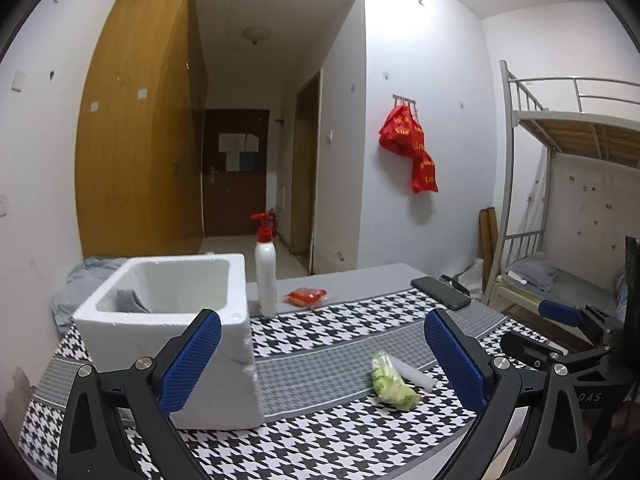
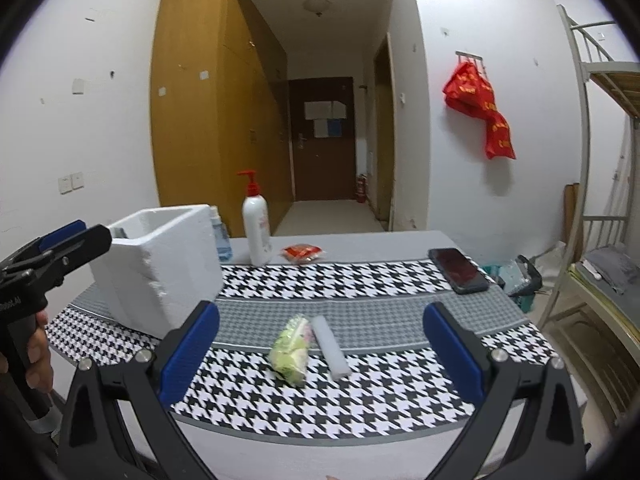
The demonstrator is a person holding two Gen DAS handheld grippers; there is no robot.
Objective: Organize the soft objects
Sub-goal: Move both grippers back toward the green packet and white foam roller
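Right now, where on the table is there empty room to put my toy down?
The widest bare patch is the cloth between the green packet and the phone. There is also free cloth between the white foam box and the green packet. It is crowded at the back, where the pump bottle, a blue-capped bottle and the red packet sit close together.

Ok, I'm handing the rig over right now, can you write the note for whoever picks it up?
Left tongs: open, empty, above the near table edge by the foam box.
Right tongs: open, empty, facing the green pack.
Done: one grey cloth lies in the box.
Left: the green pack and the white foam stick lie side by side on the checked cloth; the red packet sits near the pump bottle.
Phone at the far right: not soft, probably leave it.
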